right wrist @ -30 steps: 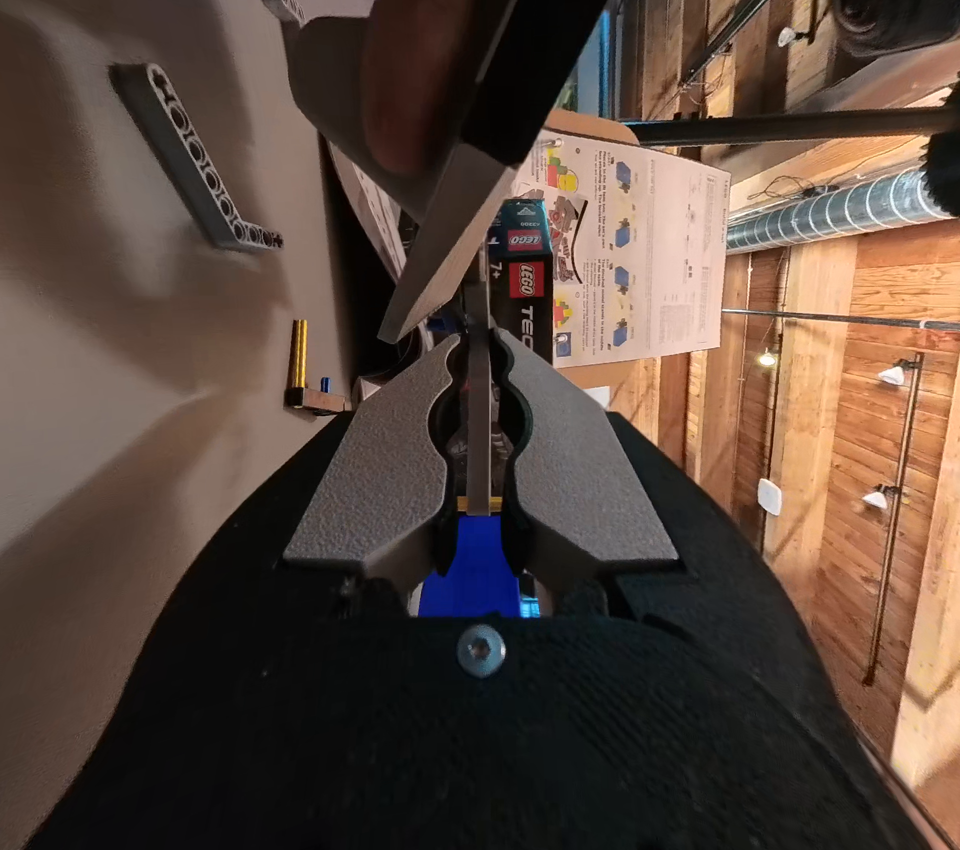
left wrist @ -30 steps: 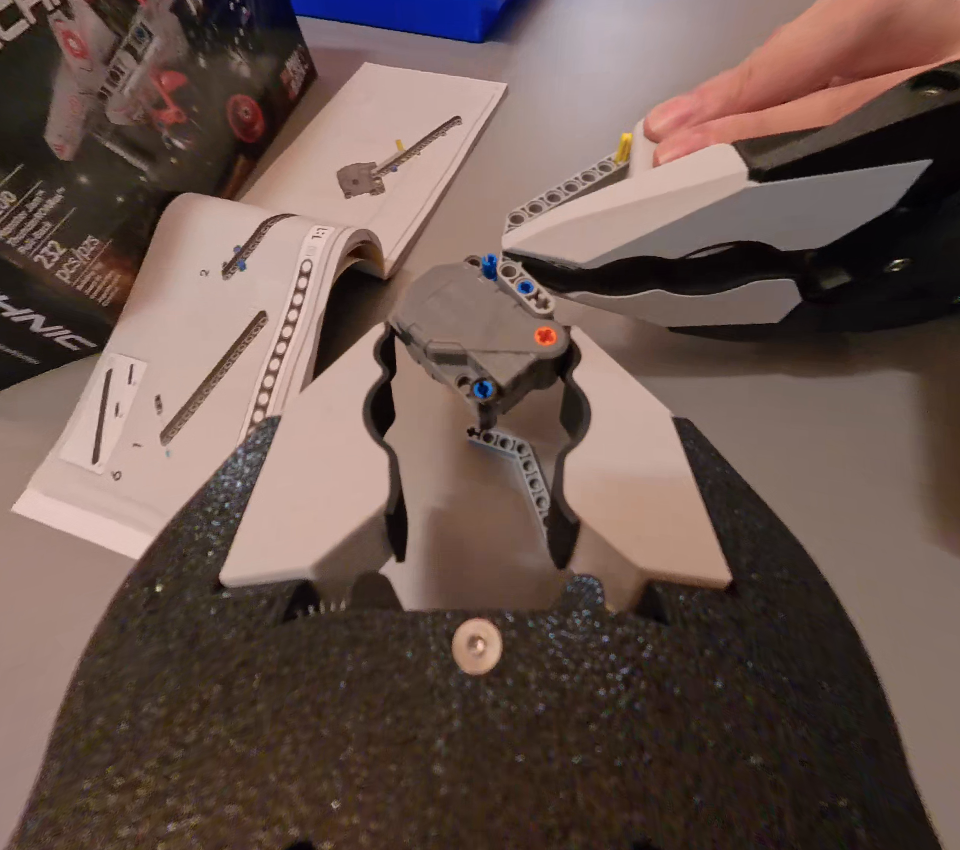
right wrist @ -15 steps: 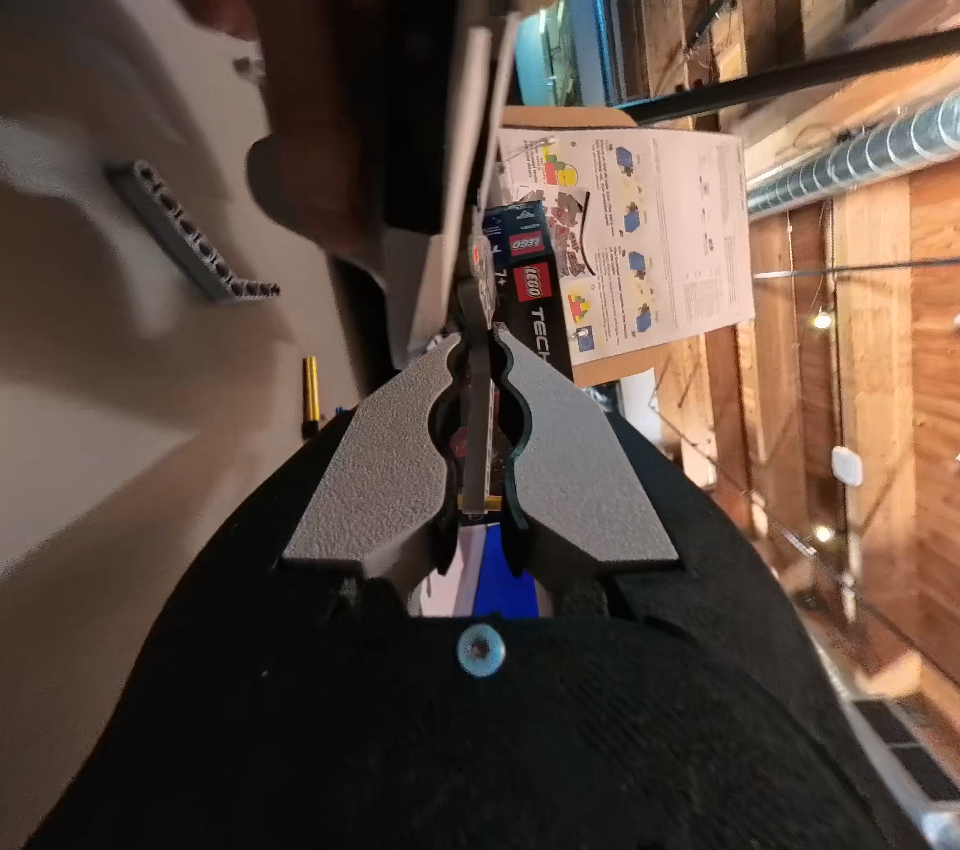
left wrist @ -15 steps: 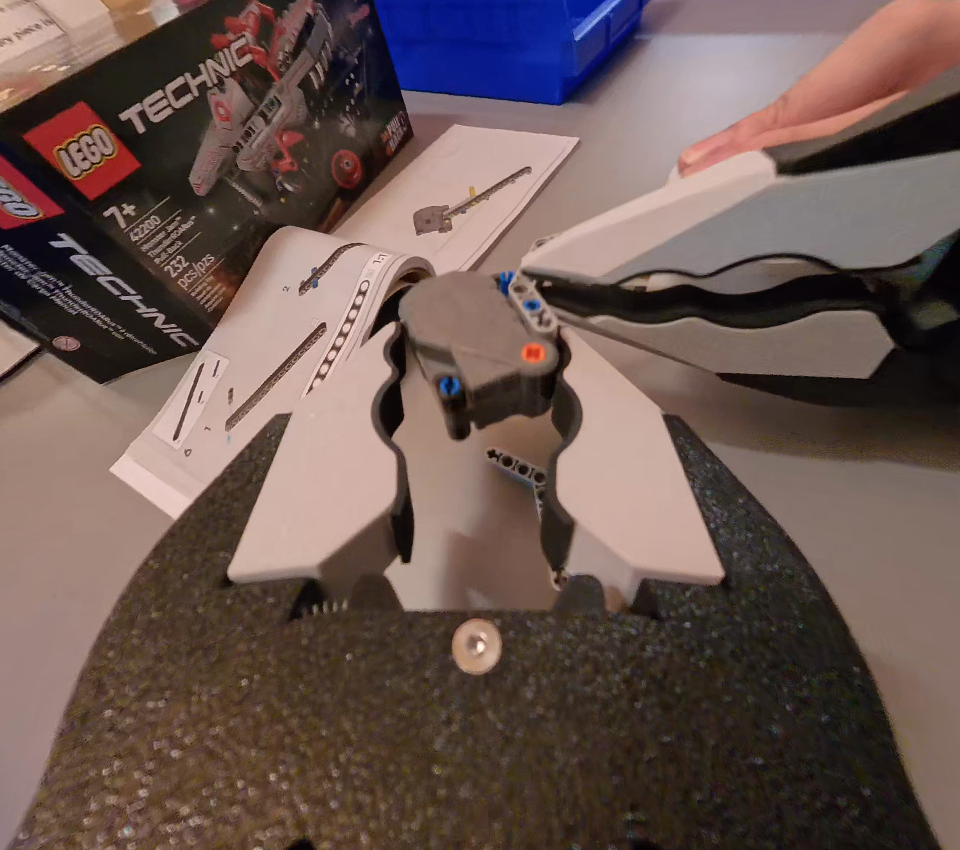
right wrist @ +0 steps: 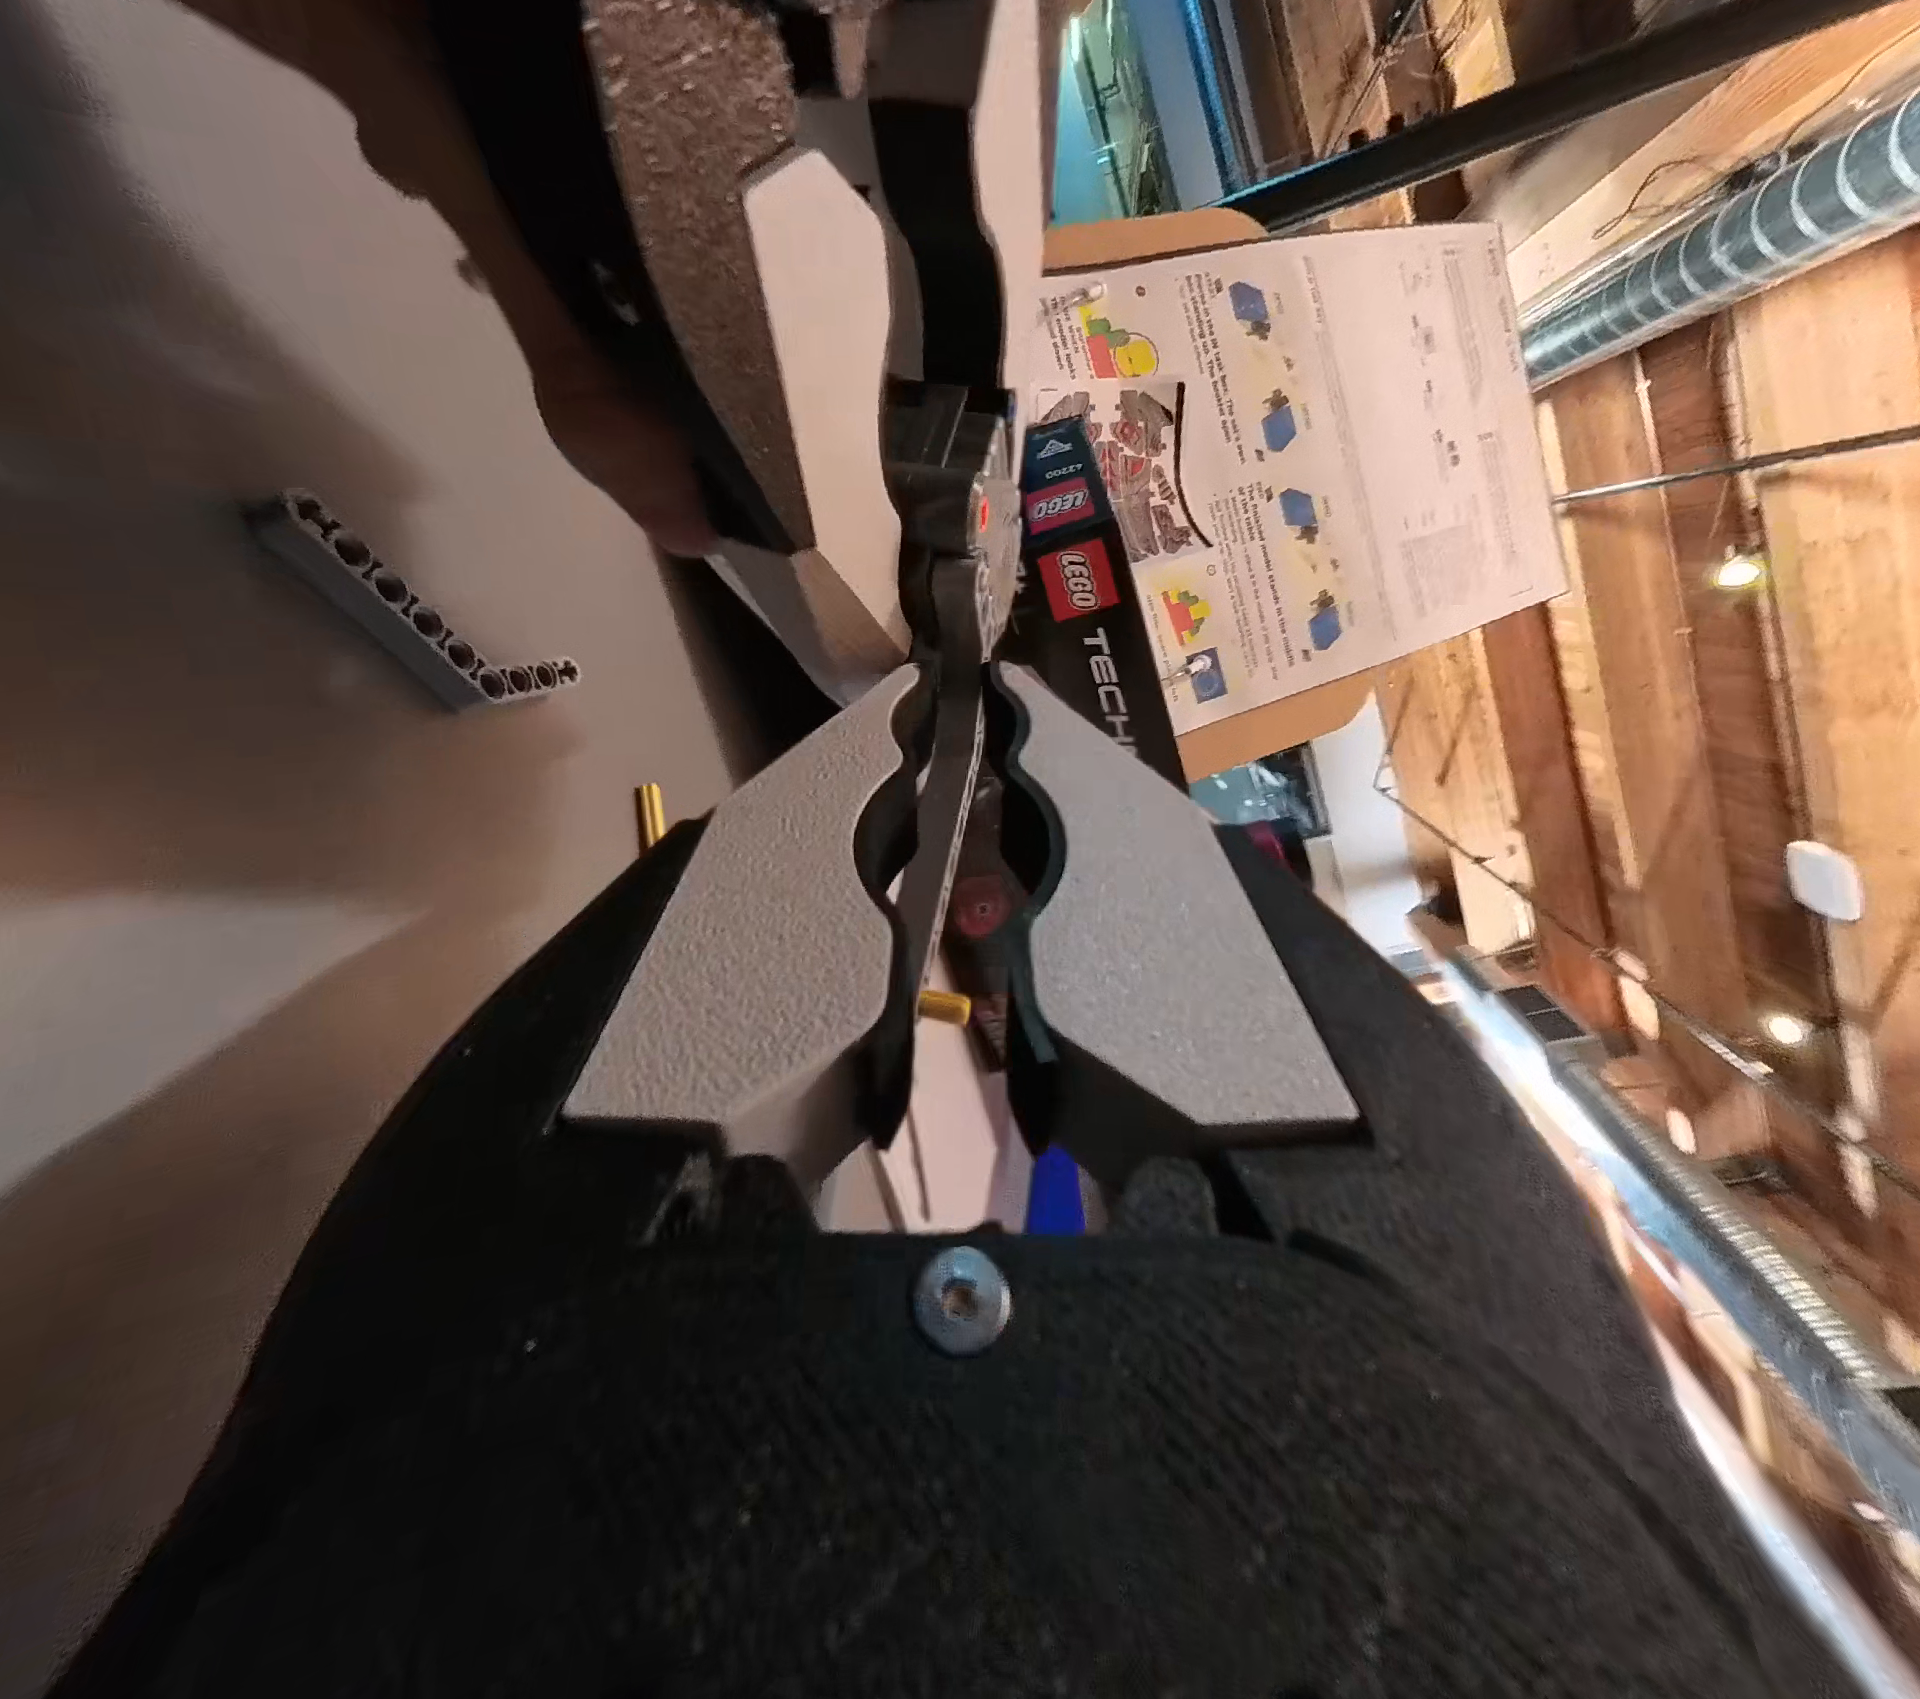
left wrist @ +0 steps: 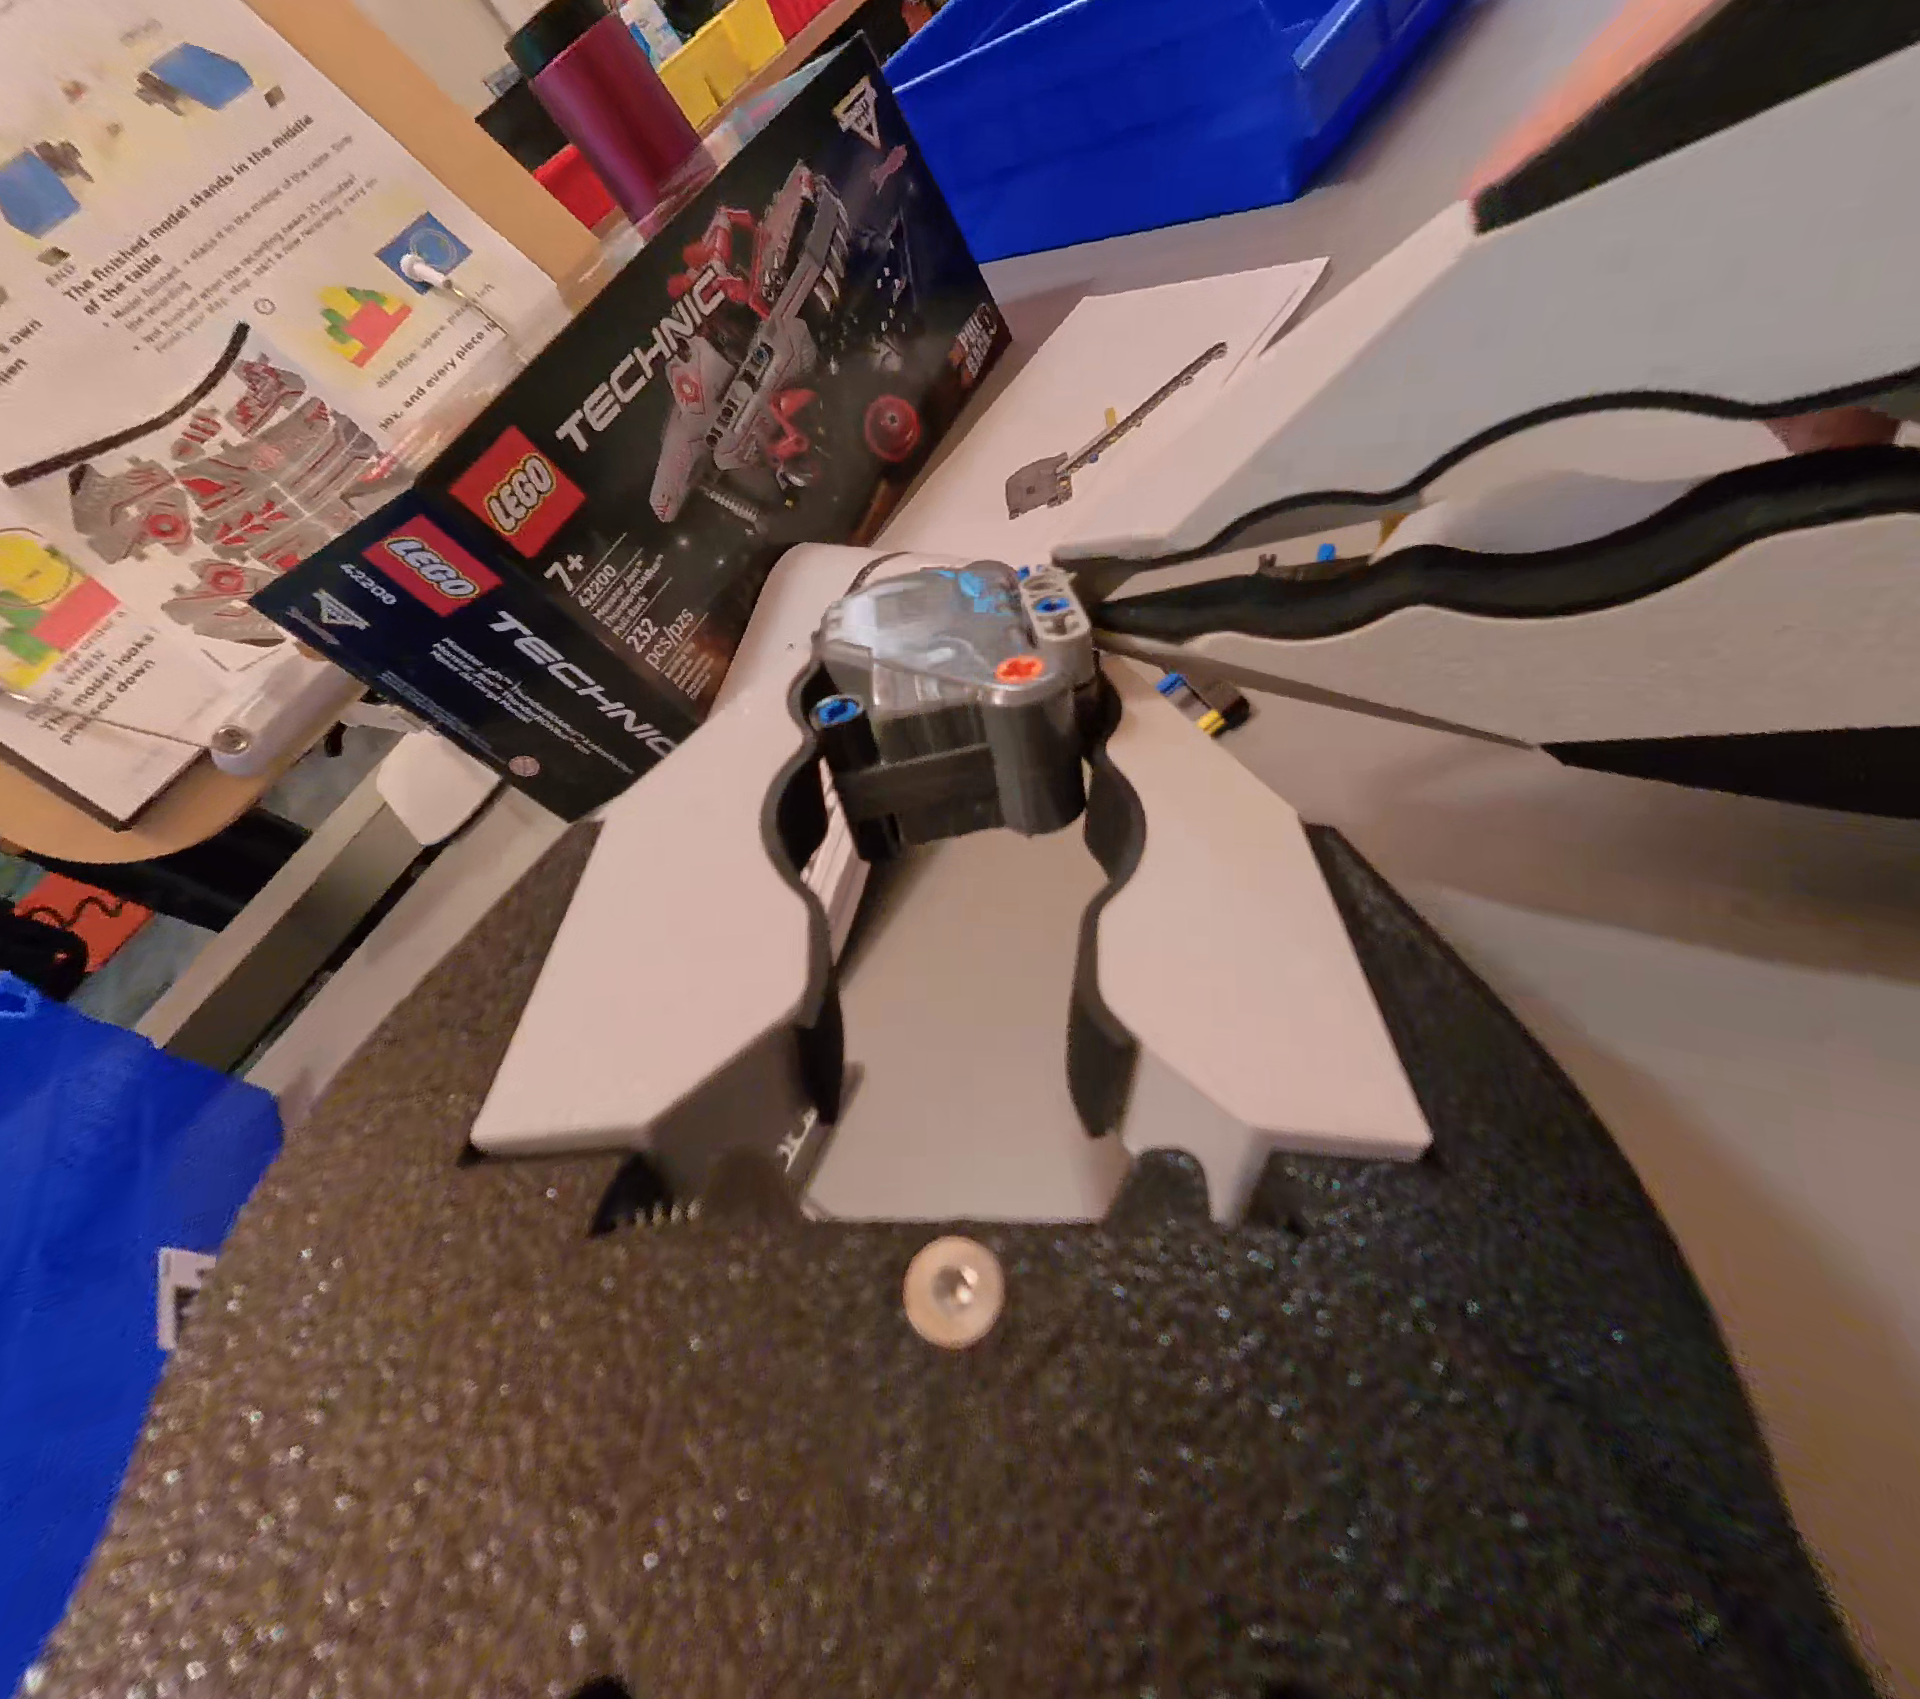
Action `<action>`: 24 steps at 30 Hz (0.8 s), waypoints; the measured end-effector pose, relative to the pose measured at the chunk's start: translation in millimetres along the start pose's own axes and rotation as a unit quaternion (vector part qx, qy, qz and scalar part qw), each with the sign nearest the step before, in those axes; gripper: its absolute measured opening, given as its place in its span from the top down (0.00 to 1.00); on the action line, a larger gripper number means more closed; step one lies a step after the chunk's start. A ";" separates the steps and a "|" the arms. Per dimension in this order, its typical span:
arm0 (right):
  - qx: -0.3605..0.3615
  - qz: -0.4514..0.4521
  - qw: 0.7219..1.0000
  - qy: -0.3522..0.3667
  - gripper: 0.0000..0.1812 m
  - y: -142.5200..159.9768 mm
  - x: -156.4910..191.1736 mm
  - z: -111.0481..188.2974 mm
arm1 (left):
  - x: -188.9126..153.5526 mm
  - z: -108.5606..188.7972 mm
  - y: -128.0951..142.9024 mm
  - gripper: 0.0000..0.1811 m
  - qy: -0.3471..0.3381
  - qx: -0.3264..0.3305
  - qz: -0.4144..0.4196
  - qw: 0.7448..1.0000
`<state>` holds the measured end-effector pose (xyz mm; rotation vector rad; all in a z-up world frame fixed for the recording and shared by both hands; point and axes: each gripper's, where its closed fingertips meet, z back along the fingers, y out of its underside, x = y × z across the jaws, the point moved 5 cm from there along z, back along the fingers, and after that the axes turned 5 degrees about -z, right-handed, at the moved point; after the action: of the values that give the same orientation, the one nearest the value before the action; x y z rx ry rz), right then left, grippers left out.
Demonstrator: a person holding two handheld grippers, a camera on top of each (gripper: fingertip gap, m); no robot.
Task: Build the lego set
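My left gripper (left wrist: 951, 714) is shut on a dark grey motor block (left wrist: 935, 662) with blue pins and an orange axle hole, held above the table. My right gripper (left wrist: 1101, 589) comes in from the right, shut on a long grey beam (left wrist: 1051, 605) whose end meets the block's top right corner. In the right wrist view the right gripper (right wrist: 954, 683) clamps the beam (right wrist: 940, 828) edge-on, and the motor block (right wrist: 951, 465) sits just beyond it between the left gripper's fingers (right wrist: 800, 361).
The set's box (left wrist: 675, 506) and the open instruction booklet (left wrist: 1143, 392) lie behind the block. Blue bins (left wrist: 1195, 60) stand at the back. A bent grey beam (right wrist: 405, 610), a yellow axle (right wrist: 651, 813) and small pins (left wrist: 1205, 704) lie loose on the table (left wrist: 1610, 1078).
Both grippers have lifted and tilted, carrying the block and beam higher off the table. The right gripper now sits closer in the left view.
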<state>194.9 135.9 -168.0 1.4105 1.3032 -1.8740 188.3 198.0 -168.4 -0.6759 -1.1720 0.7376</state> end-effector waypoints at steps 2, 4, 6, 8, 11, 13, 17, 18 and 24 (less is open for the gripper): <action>0.000 0.029 1.000 0.012 0.95 -1.0 2.3 -0.8 | 0.6 0.0 1.5 0.76 0.002 0.009 0.002 1.000; 0.006 0.063 0.998 0.016 0.96 -1.6 4.9 -1.3 | 0.8 0.1 2.6 0.76 0.007 0.018 0.005 1.000; 0.006 0.078 0.997 0.016 0.96 -1.6 6.0 -1.5 | 1.3 0.3 3.8 0.76 0.022 0.030 0.019 0.999; -0.001 0.107 0.994 0.026 0.91 -2.1 6.9 -1.6 | 1.3 -0.2 7.1 0.76 0.036 0.043 0.024 0.998; 0.007 0.120 0.993 0.010 0.95 -0.6 13.3 -3.4 | 1.1 -0.9 11.0 0.76 0.052 0.054 0.037 0.996; 0.009 0.114 0.993 0.007 0.97 -0.6 13.3 -3.2 | 0.6 -1.0 11.6 0.75 0.056 0.055 0.040 0.996; 0.010 0.069 0.997 -0.015 1.00 -2.5 14.1 -2.3 | -1.1 -1.4 12.8 0.75 0.065 0.050 0.053 0.995; 0.014 0.068 0.997 -0.017 1.00 -1.6 14.8 -3.3 | -2.0 -2.1 13.8 0.75 0.066 0.056 0.058 0.995; 0.020 0.080 0.997 0.002 0.95 6.2 8.1 -4.0 | 1.4 -2.6 21.8 0.76 0.051 0.088 0.051 0.993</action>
<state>198.7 138.0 -178.0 1.4936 1.1249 -1.8016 187.7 211.8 -185.5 -0.6208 -0.9721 0.8726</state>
